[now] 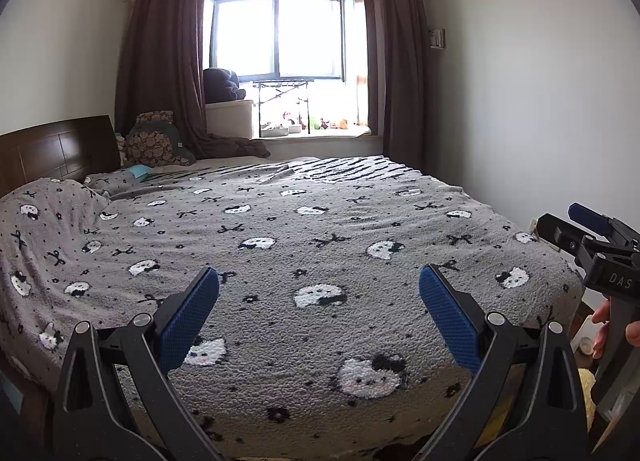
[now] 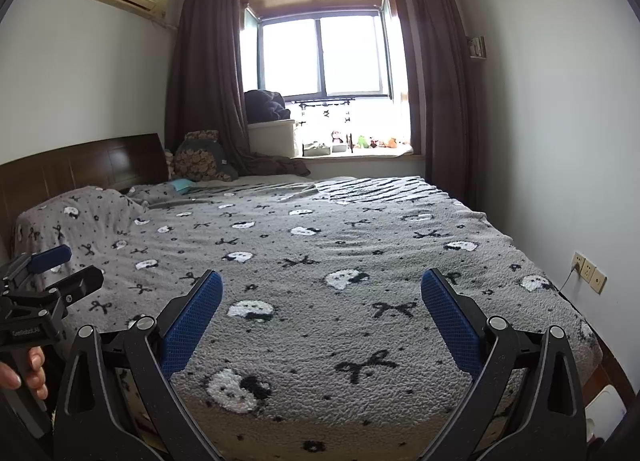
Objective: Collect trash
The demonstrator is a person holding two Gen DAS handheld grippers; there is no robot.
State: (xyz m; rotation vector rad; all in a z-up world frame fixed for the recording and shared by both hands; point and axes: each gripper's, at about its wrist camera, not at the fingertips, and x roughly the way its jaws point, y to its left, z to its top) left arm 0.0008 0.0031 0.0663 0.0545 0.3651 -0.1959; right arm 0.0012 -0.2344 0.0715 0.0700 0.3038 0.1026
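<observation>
No clear piece of trash shows on the bed. A small light-blue item [image 1: 138,171] [image 2: 182,185] lies near the pillows at the far left; I cannot tell what it is. My left gripper [image 1: 320,273] hovers open over the near edge of the grey cat-pattern blanket [image 1: 320,221], nothing between its blue pads. My right gripper [image 2: 322,275] hangs open the same way over the blanket [image 2: 340,241]. Each gripper also shows in the other's view, held by a hand: the right gripper [image 1: 568,221] at the right edge, the left gripper [image 2: 70,267] at the left edge.
A dark wooden headboard [image 1: 52,149] stands at the left, with cushions [image 1: 156,141] in the far corner. Brown curtains frame a bright window; toys sit on its sill [image 2: 360,143]. The white wall on the right carries sockets [image 2: 588,271]. A white object [image 2: 604,405] lies on the floor at the right.
</observation>
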